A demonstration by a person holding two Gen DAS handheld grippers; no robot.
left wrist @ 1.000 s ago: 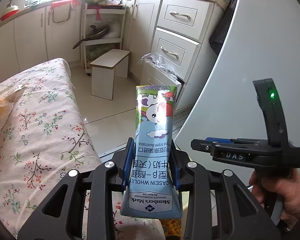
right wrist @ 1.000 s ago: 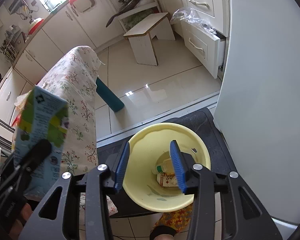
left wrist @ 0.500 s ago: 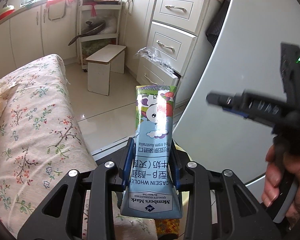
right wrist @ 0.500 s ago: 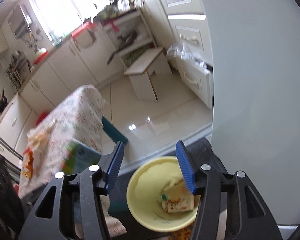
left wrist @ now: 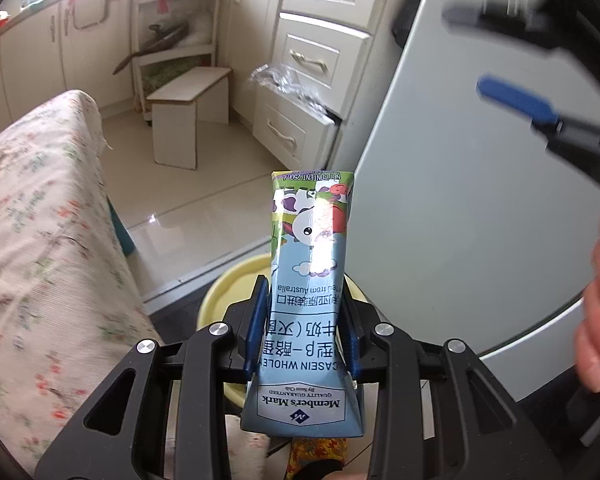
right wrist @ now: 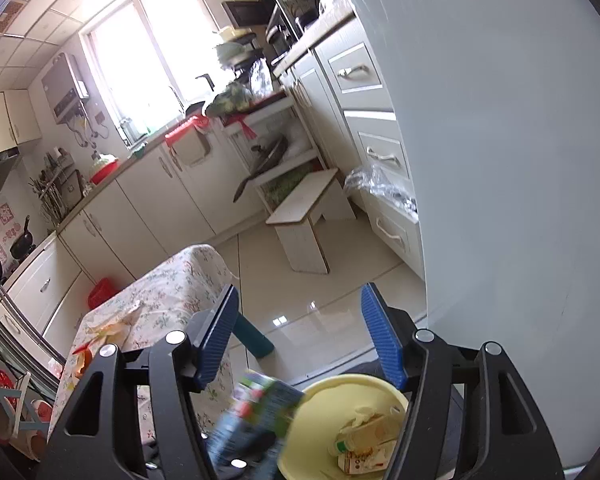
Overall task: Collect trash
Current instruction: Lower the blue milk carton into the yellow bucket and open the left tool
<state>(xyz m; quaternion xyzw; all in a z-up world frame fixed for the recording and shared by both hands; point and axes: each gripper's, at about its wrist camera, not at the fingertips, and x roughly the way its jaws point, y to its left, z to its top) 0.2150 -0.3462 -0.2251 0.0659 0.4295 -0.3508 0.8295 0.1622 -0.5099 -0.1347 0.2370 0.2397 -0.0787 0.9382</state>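
Observation:
My left gripper (left wrist: 305, 320) is shut on a blue and green milk carton (left wrist: 310, 280), held upside down over the rim of a yellow bin (left wrist: 224, 292) on the floor. In the right wrist view the carton (right wrist: 256, 412) is blurred at the left rim of the yellow bin (right wrist: 320, 412), which holds a few crumpled cartons (right wrist: 364, 440). My right gripper (right wrist: 300, 340) is open and empty, raised above the bin; it shows blurred at the upper right of the left wrist view (left wrist: 516, 100).
A table with a floral cloth (left wrist: 32, 232) stands to the left, with wrappers on it (right wrist: 108, 324). A white fridge door (left wrist: 460, 200) is close on the right. A white stool (left wrist: 188, 116) and cabinet drawers (left wrist: 312, 60) stand ahead across the tiled floor.
My left gripper has carried the carton forward and down over the yellow bin. My right gripper has opened wider and lifted up, tilting away from the bin.

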